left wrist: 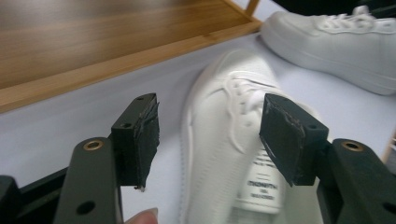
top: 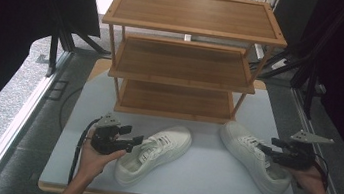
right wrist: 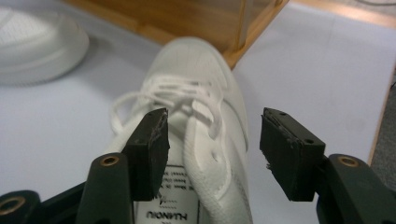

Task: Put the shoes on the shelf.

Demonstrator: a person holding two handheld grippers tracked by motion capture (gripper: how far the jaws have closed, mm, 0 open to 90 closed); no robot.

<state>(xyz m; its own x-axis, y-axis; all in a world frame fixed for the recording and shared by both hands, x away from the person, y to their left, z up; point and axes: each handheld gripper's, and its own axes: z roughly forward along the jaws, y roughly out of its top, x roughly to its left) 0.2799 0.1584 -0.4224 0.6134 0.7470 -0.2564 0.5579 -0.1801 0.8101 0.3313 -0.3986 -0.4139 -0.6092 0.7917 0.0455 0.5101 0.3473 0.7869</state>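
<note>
On the table (top: 200, 176), two white shoes (top: 155, 153) (both tongs (top: 140, 139) parted), one three-shelf rack (top: 186, 53).

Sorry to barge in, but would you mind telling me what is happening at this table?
A person holds tongs in each hand over a pair of white sneakers on the table. The left tongs sit open around the left sneaker, the right tongs open around the right sneaker. Neither shoe is lifted. The wooden shoe rack behind is empty.

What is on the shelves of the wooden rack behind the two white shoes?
Nothing that shows. The wooden rack has a bare top shelf, and the visible parts of its middle and bottom shelves are bare too; the rear of each is hidden by the shelf above. Both white shoes lie on the table.
</note>
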